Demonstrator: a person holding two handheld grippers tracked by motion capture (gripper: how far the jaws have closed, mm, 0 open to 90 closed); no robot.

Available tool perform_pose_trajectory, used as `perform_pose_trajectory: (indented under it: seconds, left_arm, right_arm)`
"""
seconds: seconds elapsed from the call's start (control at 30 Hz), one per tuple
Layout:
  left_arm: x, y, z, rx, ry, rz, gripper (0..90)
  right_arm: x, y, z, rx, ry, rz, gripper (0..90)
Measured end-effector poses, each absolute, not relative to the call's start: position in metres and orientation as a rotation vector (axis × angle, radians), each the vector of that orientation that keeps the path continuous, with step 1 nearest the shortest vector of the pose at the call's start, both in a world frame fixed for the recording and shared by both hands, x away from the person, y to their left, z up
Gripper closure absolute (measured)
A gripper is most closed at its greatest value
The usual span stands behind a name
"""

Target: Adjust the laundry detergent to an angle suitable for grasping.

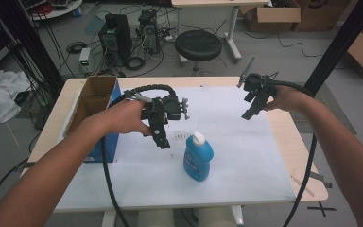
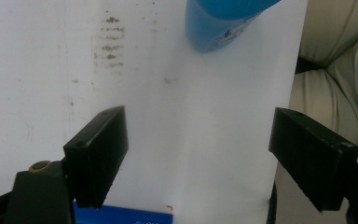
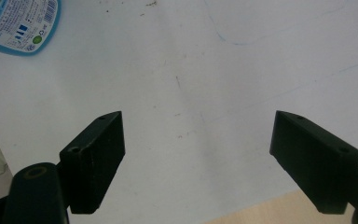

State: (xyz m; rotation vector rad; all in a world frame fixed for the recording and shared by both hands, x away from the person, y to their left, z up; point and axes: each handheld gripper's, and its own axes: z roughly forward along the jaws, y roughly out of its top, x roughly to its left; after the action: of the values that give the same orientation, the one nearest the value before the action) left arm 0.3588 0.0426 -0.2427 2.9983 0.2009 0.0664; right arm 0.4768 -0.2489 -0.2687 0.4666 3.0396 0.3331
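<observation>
A blue bottle [image 1: 198, 158] with a white cap stands upright on the white sheet [image 1: 246, 156] near the table's front middle. My left gripper [image 1: 162, 141] hangs above the sheet just left of the bottle, pointing down, jaws wide open with nothing between them. In the left gripper view [image 2: 198, 158] the bottle's base [image 2: 214, 28] shows at the top edge. My right gripper [image 1: 247, 113] hovers over the sheet's far right part, well apart from the bottle, also open and empty. The right gripper view [image 3: 198, 158] shows the bottle's label [image 3: 21, 23] at its top left corner.
An open cardboard box [image 1: 94, 101] with a blue side stands at the table's left edge. Beyond the table are a black stool [image 1: 198, 45], computer towers [image 1: 116, 35] and cables on the floor. Bare wooden tabletop [image 1: 302, 156] borders the sheet on the right.
</observation>
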Motion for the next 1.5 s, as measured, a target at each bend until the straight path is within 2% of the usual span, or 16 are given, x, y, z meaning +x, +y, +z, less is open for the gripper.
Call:
perform_pose_trajectory:
  seconds: [1.03,1.5]
  left_arm:
    - [0.356,0.051,-0.240,2.984,0.239,0.088,20.3]
    - [0.358,0.050,-0.242,2.993,0.236,0.096,20.2]
  right_arm:
    - [0.463,-0.250,-0.265,0.471,3.020,0.358,17.4]
    - [0.439,-0.258,-0.269,0.504,2.980,0.439,17.6]
